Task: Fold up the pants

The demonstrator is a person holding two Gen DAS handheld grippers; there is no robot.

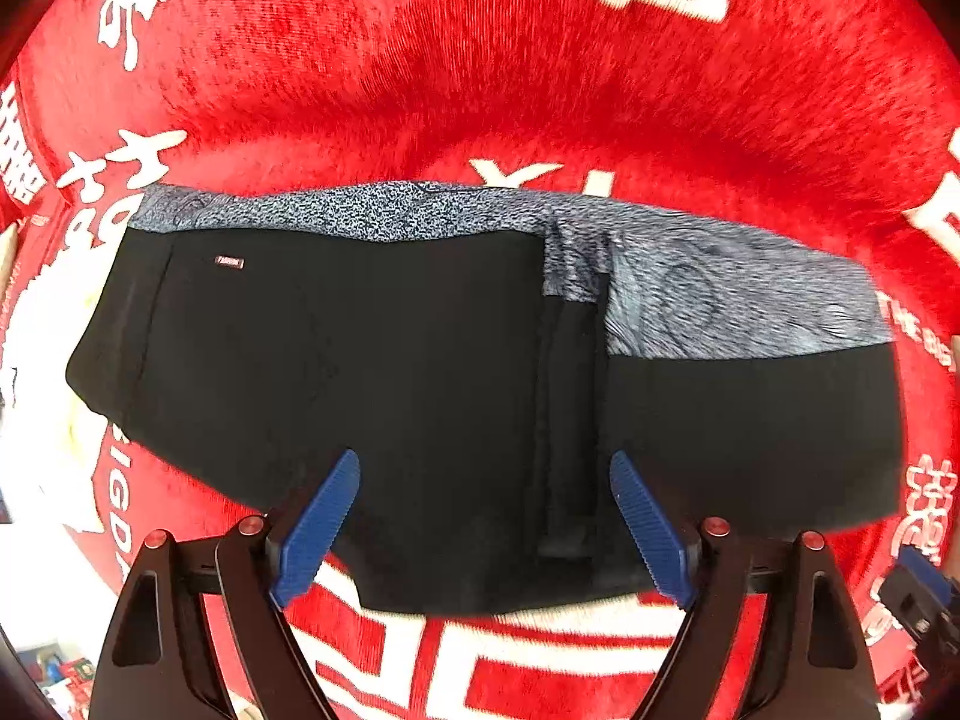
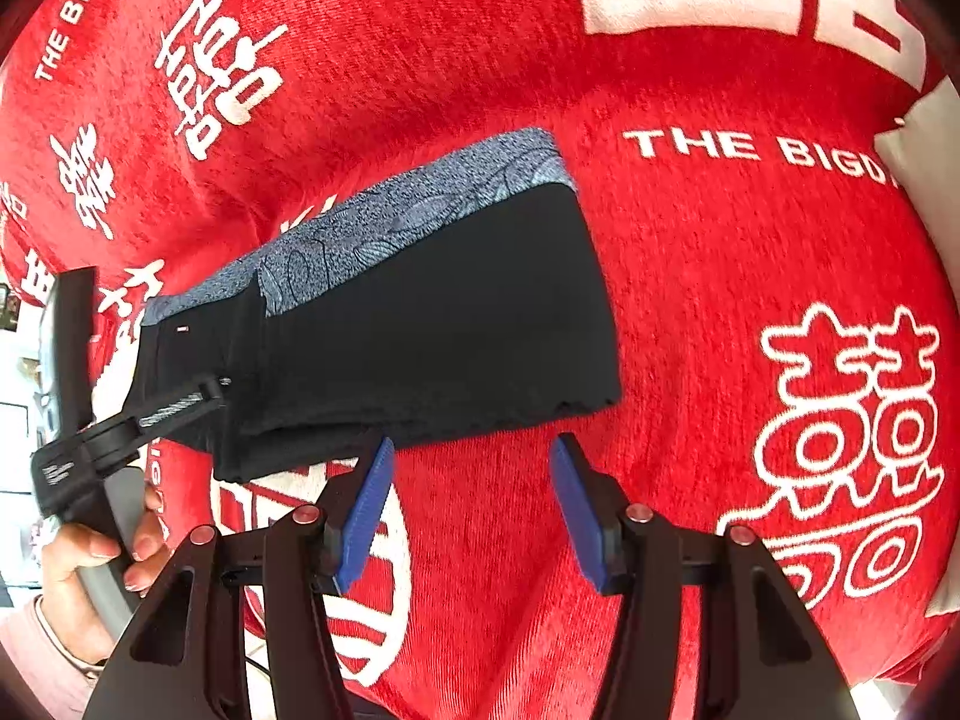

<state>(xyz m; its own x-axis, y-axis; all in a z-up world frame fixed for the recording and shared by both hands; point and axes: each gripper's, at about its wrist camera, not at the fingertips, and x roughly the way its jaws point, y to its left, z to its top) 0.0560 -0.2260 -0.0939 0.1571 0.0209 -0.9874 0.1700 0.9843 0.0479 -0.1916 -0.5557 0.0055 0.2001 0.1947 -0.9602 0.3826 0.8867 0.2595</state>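
The black pants [image 1: 372,372] with a grey-blue patterned band lie folded flat on the red blanket [image 1: 540,90]. My left gripper [image 1: 485,462] is open and empty, its blue fingers hovering over the near edge of the pants. In the right wrist view the pants [image 2: 432,312] lie left of centre. My right gripper [image 2: 474,450] is open and empty, just in front of the near edge of the pants over bare blanket. The left gripper [image 2: 204,396] shows there at the left, held by a hand, over the left end of the pants.
The red blanket [image 2: 720,270] with white lettering covers the whole surface. A white cushion [image 2: 924,150] sits at the right edge. Clutter shows past the blanket's left edge [image 1: 36,450]. The right gripper [image 1: 918,594] shows at the lower right of the left wrist view.
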